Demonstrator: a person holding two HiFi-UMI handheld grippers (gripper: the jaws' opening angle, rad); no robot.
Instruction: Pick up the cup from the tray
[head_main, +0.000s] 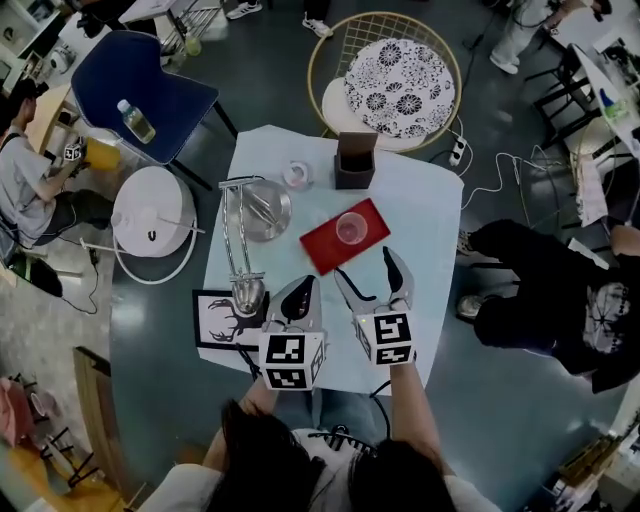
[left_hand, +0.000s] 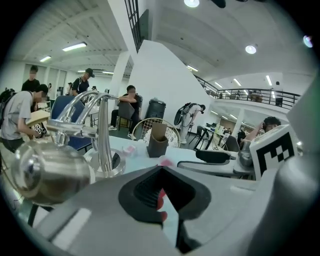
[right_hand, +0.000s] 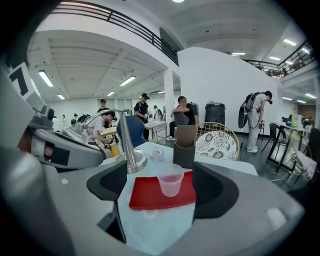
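Surface: pale blue surface (head_main: 430, 200) filled the middle of the head view, with both grippers over its lower edge
Tray: red tray (head_main: 325, 248) lay flat and askew at the centre of the surface
Cup: clear plastic cup (head_main: 351, 228) stood upright on the tray, toward the tray's upper right part in the head view; nothing touched it
Right gripper: right gripper (head_main: 363, 262) was held just below the tray in the head view, pointing up the frame toward it
Right fingers: spread wide; in the right gripper view the dark fingers (right_hand: 215, 187) framed the cup and tray, which sat beyond the tips, with only bare surface between the pads
Left gripper: left gripper (head_main: 306, 283) was held beside the right one, at its left, lower left of the tray
Left fingers: pressed together on nothing; in the left gripper view the fingers (left_hand: 145, 192) met, and a sliver of red tray showed through the gap in the pads
Lamp: chrome desk lamp (head_main: 245, 240) stood left of the tray
Holder: brown holder (head_main: 355, 160) stood near the surface's upper edge, above the tray
Picture: black-framed picture (head_main: 222, 320) lay at the surface's lower left corner, left of the left gripper
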